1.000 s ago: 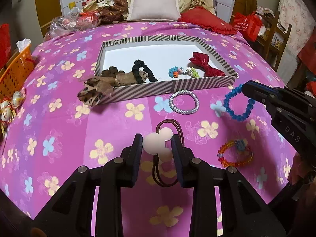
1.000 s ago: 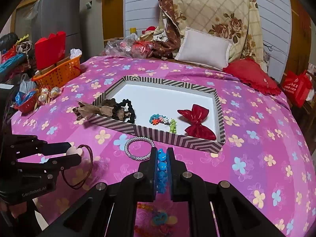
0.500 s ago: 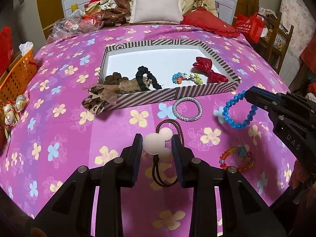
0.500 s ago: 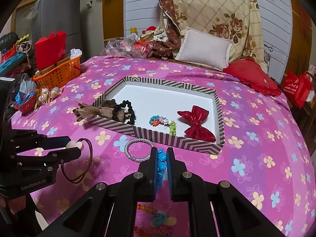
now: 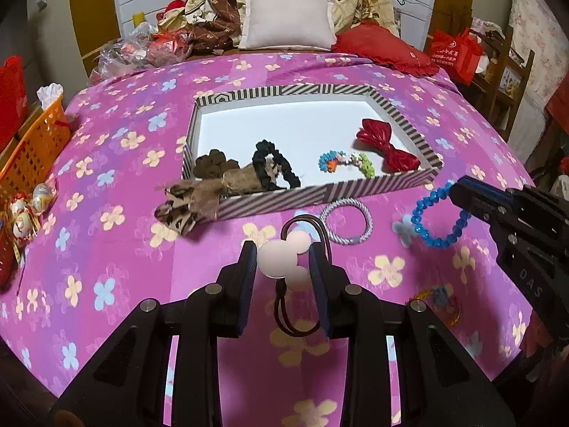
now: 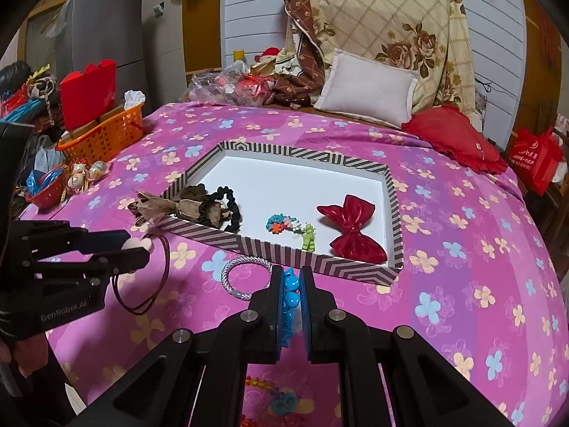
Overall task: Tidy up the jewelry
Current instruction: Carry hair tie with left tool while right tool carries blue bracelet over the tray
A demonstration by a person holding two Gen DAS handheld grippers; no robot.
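Note:
My left gripper [image 5: 282,267] is shut on a hair tie with pale pink balls [image 5: 281,261] and a dark brown loop, held above the bedspread. My right gripper [image 6: 291,291] is shut on a blue bead bracelet [image 6: 288,299], which also shows in the left wrist view [image 5: 437,215]. A striped tray [image 5: 313,195] with a white floor holds a red bow [image 5: 386,147], a colourful bead bracelet [image 5: 346,162], a black scrunchie [image 5: 275,169] and a brown scrunchie [image 5: 211,165]. A leopard-print bow [image 5: 188,201] hangs over the tray's front left wall.
A silver-white ring bracelet [image 5: 346,220] lies on the pink flowered bedspread in front of the tray. A multicoloured bead bracelet [image 5: 439,299] lies near the front right. An orange basket [image 5: 32,149] stands at the left edge. Pillows [image 5: 288,23] lie at the back.
Both grippers have risen and pulled back a little with their items still held; the tray now sits lower and farther in view.

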